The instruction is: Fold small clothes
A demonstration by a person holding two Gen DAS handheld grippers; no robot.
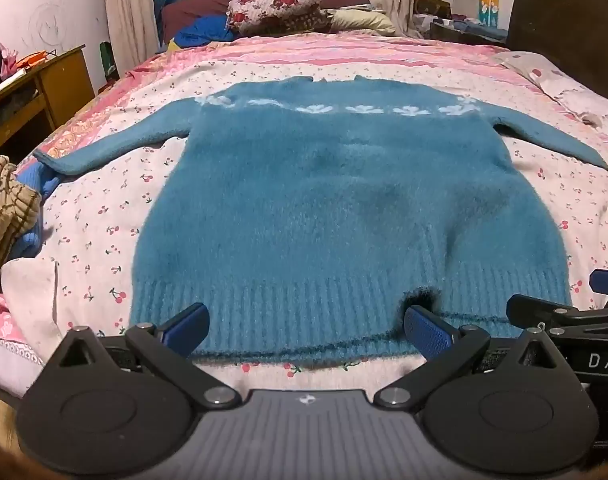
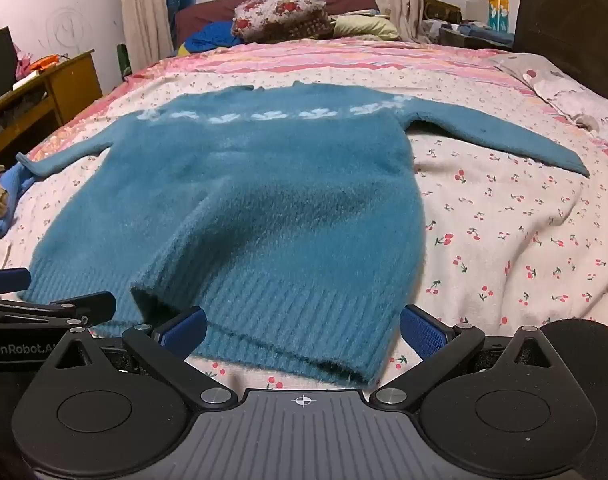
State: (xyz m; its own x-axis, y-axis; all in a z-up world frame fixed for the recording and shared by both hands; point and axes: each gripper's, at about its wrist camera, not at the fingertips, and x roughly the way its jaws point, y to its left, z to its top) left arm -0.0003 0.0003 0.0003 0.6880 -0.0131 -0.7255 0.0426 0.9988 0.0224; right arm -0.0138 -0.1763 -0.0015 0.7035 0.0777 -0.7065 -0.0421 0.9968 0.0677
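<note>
A fuzzy teal sweater [image 1: 336, 200] with a band of white flowers across the chest lies flat on the bed, sleeves spread to both sides, ribbed hem nearest me. My left gripper [image 1: 306, 330] stands open over the left half of the hem, its blue pads [image 1: 426, 330] wide apart with only the hem's edge between them. The same sweater [image 2: 264, 208] fills the right wrist view, where my right gripper [image 2: 302, 330] stands open above the hem's right corner. Each gripper shows at the edge of the other's view. Nothing is gripped.
The bed wears a cherry-print sheet [image 2: 504, 220]. A heap of clothes, tan striped and light blue [image 1: 12, 216], lies at the left edge. Pillows and a floral quilt [image 1: 280, 4] are piled at the far end. A wooden desk [image 1: 36, 88] stands left, a dark headboard [image 1: 568, 12] right.
</note>
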